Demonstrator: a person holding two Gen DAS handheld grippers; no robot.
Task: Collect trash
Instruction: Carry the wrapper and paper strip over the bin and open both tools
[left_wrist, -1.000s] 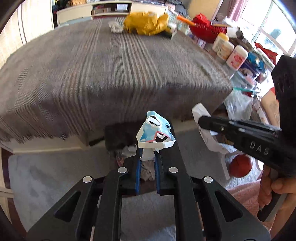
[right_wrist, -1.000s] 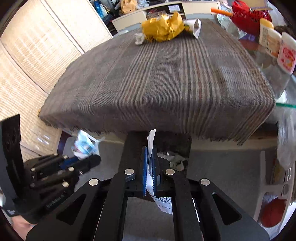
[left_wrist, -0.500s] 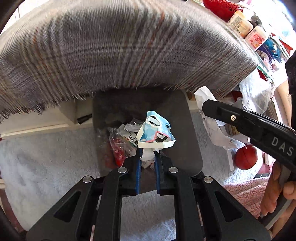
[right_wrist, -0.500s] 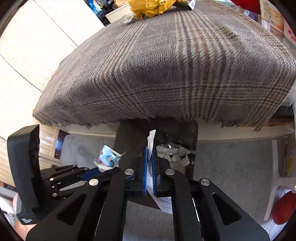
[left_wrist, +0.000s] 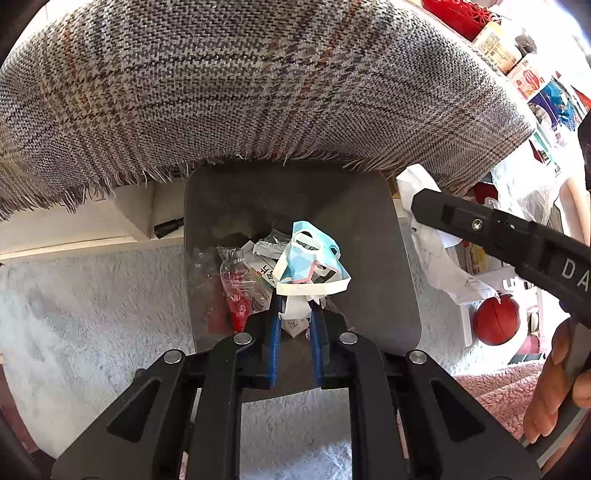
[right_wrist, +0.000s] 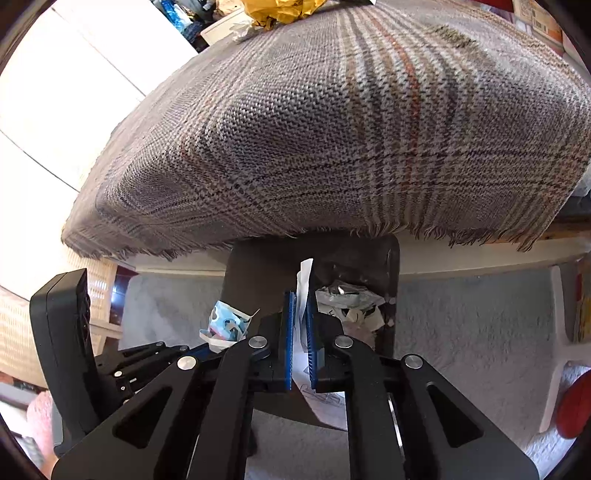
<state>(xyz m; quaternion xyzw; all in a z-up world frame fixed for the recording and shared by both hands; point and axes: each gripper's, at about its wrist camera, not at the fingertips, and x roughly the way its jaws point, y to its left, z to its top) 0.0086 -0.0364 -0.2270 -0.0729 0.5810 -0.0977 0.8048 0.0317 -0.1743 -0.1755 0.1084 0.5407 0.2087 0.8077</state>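
While both grippers are hanging over the dark bin (left_wrist: 399, 258), which is sitting on the pale carpet (left_wrist: 92, 314) under the fringed edge of the plaid tablecloth (left_wrist: 258, 92), each is carrying a scrap. The left gripper (left_wrist: 295, 314) is pinching a blue and white wrapper (left_wrist: 310, 262) between narrow fingers. The right gripper (right_wrist: 300, 325) is clamping a white paper (right_wrist: 303, 284), its jaws just starting to ease apart. Crumpled wrappers (left_wrist: 243, 284) and paper scraps are lying inside the bin.
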